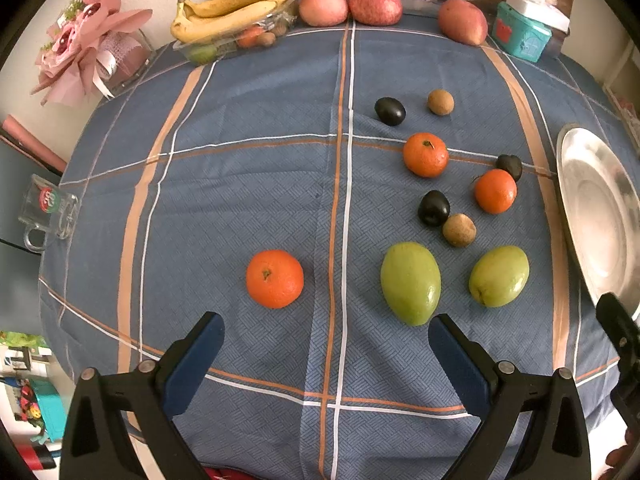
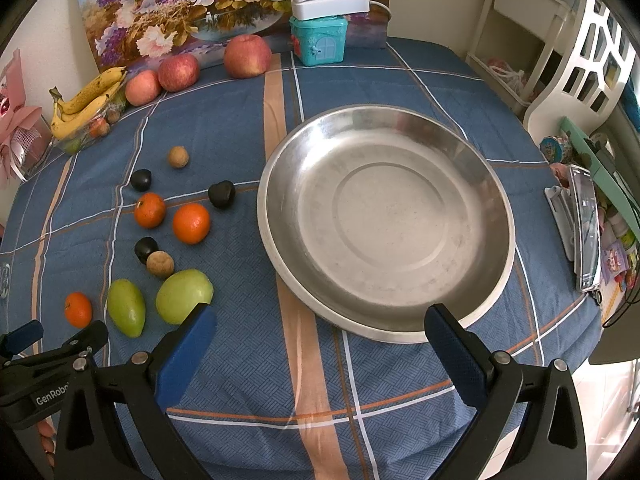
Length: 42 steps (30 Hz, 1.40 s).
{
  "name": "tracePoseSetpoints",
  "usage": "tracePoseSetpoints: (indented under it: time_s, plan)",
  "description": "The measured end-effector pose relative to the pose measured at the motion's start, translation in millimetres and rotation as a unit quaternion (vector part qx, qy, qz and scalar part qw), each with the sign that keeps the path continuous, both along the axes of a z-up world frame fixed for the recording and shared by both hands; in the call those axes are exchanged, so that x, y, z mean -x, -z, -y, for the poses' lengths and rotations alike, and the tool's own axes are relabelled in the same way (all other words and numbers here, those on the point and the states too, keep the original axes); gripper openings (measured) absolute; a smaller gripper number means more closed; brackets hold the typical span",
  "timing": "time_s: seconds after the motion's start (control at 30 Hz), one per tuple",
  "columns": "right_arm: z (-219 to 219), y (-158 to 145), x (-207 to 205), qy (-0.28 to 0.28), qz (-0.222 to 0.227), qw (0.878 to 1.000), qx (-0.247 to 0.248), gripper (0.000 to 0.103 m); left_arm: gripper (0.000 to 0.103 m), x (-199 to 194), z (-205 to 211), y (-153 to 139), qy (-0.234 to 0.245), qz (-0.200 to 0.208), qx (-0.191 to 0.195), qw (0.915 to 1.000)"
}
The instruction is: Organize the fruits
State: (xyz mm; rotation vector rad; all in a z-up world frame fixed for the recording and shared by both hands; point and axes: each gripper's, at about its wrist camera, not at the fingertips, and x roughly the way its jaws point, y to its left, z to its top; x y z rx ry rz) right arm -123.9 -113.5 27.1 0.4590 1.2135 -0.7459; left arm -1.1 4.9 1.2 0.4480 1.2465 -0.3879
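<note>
Grippers first: my left gripper [image 1: 326, 332] hangs with its jaws spread wide and nothing between them, low over the blue plaid tablecloth [image 1: 248, 184], and my right gripper [image 2: 320, 324] is likewise released and unloaded at the near rim of the steel dish [image 2: 384, 216], which holds no fruit yet. Closest to the left fingers lie a lone orange [image 1: 274, 278] and, just right of it, a large green mango [image 1: 410, 283] whose near end sits close to the right pad; a second green mango [image 1: 499, 276] lies beyond, nearer the dish. Farther out cluster two more oranges [image 1: 425, 155], three dark plums [image 1: 433, 208] and two small brown fruits [image 1: 459, 230], one of them touching a plum. At the table's far edge sit bananas [image 1: 236, 6] over a clear tray and three red apples [image 1: 375, 6], before a flower painting [image 2: 224, 4]. My judgement: sorting has not begun, and the sound opening is to centre the jaws on the near mango across its narrow width, close gently so it cannot roll, and carry it to the dish.
</note>
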Motion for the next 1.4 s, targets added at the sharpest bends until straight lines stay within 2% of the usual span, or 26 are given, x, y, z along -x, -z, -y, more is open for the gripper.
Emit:
tracePoseSetpoints:
  time_s: [0.07, 0.17, 0.4, 0.5, 0.63, 0.83, 0.97, 1.1, 1.3, 1.4]
  plan:
    - [-3, 1, -2, -0.009, 0.000, 1.000, -0.001, 0.103, 0.103, -11, -12, -5, -0.036, 0.002, 0.022, 0.9991]
    - [-12, 2, -12, -0.034, 0.001, 0.999, 0.004, 0.103, 0.103, -26, -31, -10, -0.077, 0.014, 0.035, 0.9963]
    - [-33, 9, -43, -0.082, -0.001, 0.997, -0.008, 0.103, 0.103, -48, -54, -3, -0.119, 0.018, 0.040, 0.9920]
    - [-38, 18, -56, -0.092, -0.015, 0.995, -0.019, 0.103, 0.103, -54, -54, 5, -0.121, 0.001, 0.038, 0.9919]
    - [-41, 34, -68, -0.099, -0.038, 0.994, -0.037, 0.103, 0.103, -57, -56, 24, -0.125, -0.055, 0.052, 0.9893]
    - [-37, 56, -72, -0.097, -0.076, 0.991, -0.051, 0.103, 0.103, -63, -58, 40, -0.137, -0.073, 0.040, 0.9871]
    - [-35, 65, -79, -0.102, -0.073, 0.990, -0.071, 0.103, 0.103, -70, -56, 45, -0.138, -0.079, 0.047, 0.9862]
    - [-36, 79, -90, -0.119, -0.101, 0.986, -0.061, 0.103, 0.103, -80, -50, 49, -0.133, -0.080, 0.048, 0.9868]
    - [-23, 91, -95, -0.106, -0.091, 0.986, -0.089, 0.103, 0.103, -92, -37, 57, -0.122, -0.082, 0.036, 0.9886]
    - [-20, 93, -98, -0.103, -0.086, 0.987, -0.088, 0.103, 0.103, -93, -35, 66, -0.122, -0.095, 0.030, 0.9875]
